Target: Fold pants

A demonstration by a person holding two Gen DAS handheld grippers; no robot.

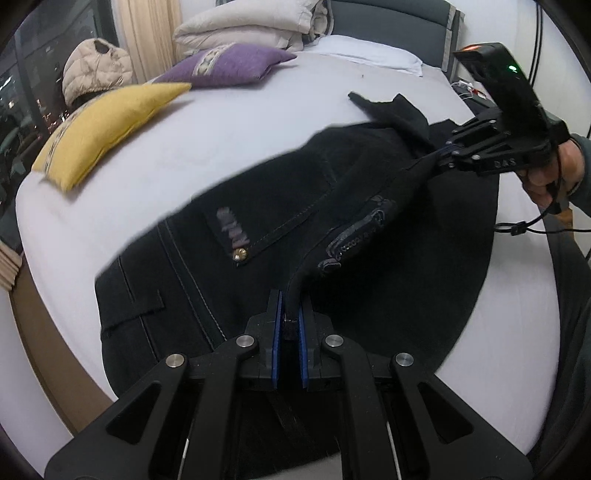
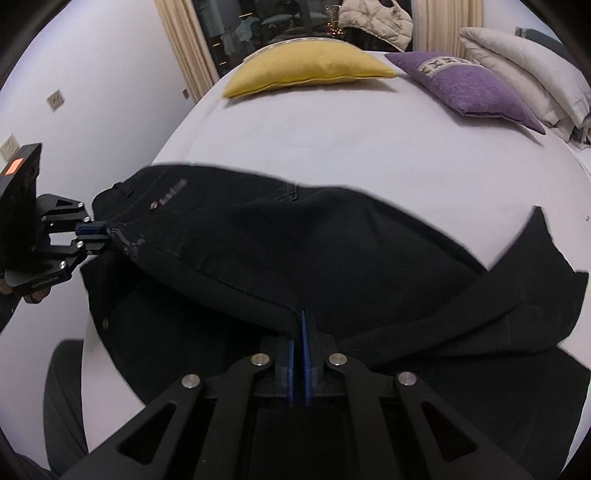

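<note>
Black pants [image 1: 280,206] lie across the white bed [image 1: 221,122], with a brass button and a pocket seam showing. My left gripper [image 1: 290,321] is shut on the waistband edge, lifting it off the bed. My right gripper [image 2: 300,332] is shut on a fold of the pants [image 2: 332,251] further along the same edge. Each gripper shows in the other's view: the right gripper [image 1: 443,153] at upper right, the left gripper [image 2: 105,236] at left. The cloth is stretched between them. A pant leg end [image 2: 546,266] lies on the right.
A yellow cushion [image 1: 107,125] and a purple cushion [image 1: 225,64] lie on the far side of the bed. A folded duvet [image 1: 251,22] and a white pillow [image 1: 369,53] lie at the headboard. A padded jacket [image 1: 96,62] sits by the window.
</note>
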